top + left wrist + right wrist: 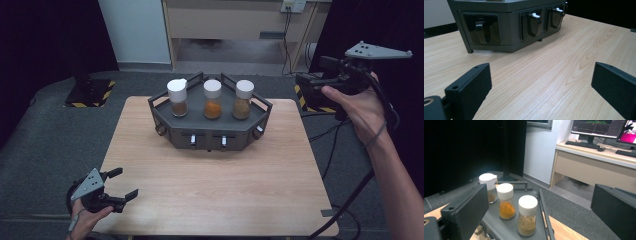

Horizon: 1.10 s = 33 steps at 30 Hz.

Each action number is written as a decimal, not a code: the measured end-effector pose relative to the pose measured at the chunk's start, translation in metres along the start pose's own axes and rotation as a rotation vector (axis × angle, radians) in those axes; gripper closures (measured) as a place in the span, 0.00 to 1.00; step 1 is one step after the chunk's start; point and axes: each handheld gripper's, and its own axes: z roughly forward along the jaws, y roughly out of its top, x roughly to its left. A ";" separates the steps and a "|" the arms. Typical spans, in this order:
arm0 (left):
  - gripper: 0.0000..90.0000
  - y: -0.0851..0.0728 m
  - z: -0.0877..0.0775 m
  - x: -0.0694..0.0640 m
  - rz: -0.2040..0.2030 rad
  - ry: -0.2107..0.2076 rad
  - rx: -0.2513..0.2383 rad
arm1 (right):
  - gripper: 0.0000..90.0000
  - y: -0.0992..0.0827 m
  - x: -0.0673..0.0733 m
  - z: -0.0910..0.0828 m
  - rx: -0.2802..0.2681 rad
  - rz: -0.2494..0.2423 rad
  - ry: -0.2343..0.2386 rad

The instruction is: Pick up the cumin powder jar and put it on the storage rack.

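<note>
High view: dark grey spice rack sits at the far-middle of the wooden table, w/ three white-capped jars in a row on its top deck. Left jar holds dark brown powder, middle jar orange, right jar tan. All three upright, close together but apart, inside the low rail.

Right gripper is held up off the table's far right corner, beside the rack and nearest the tan jar, aimed back toward the row. Right gripper view shows its jaws wide apart, nothing between the pads, tan jar closest, then orange, then brown partly behind the left jaw.

Left gripper rests low near the table's near left corner, well apart from the rack. Left gripper view: jaws spread wide, bare wood between them, rack's front w/ its small drawers ahead.

Risks, as I judge them: jars stand tight, so if the right gripper goes in for the tan one at a slant, an open jaw could clip the orange jar's cap and tip it. Rail could catch a jaw on a low approach. Rack looks light; a sideways shove may slide it, esp. w/ the left gripper too far off to steady it.
</note>
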 end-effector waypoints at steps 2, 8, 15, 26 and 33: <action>0.02 0.000 0.000 0.000 0.000 0.001 0.001 | 0.02 -0.003 0.004 -0.007 0.000 -0.013 -0.005; 0.02 0.000 0.000 0.000 -0.003 0.003 0.001 | 0.02 -0.016 0.014 -0.024 -0.019 -0.025 0.000; 0.02 0.000 0.000 0.000 -0.002 0.002 0.000 | 0.02 -0.035 0.029 -0.042 -0.054 -0.032 -0.004; 0.02 0.000 0.000 0.000 -0.002 0.003 0.001 | 0.03 -0.067 0.063 -0.065 -0.102 -0.049 -0.104; 0.02 0.000 0.000 -0.001 -0.002 0.004 0.001 | 0.03 -0.087 0.076 -0.068 -0.114 -0.066 -0.140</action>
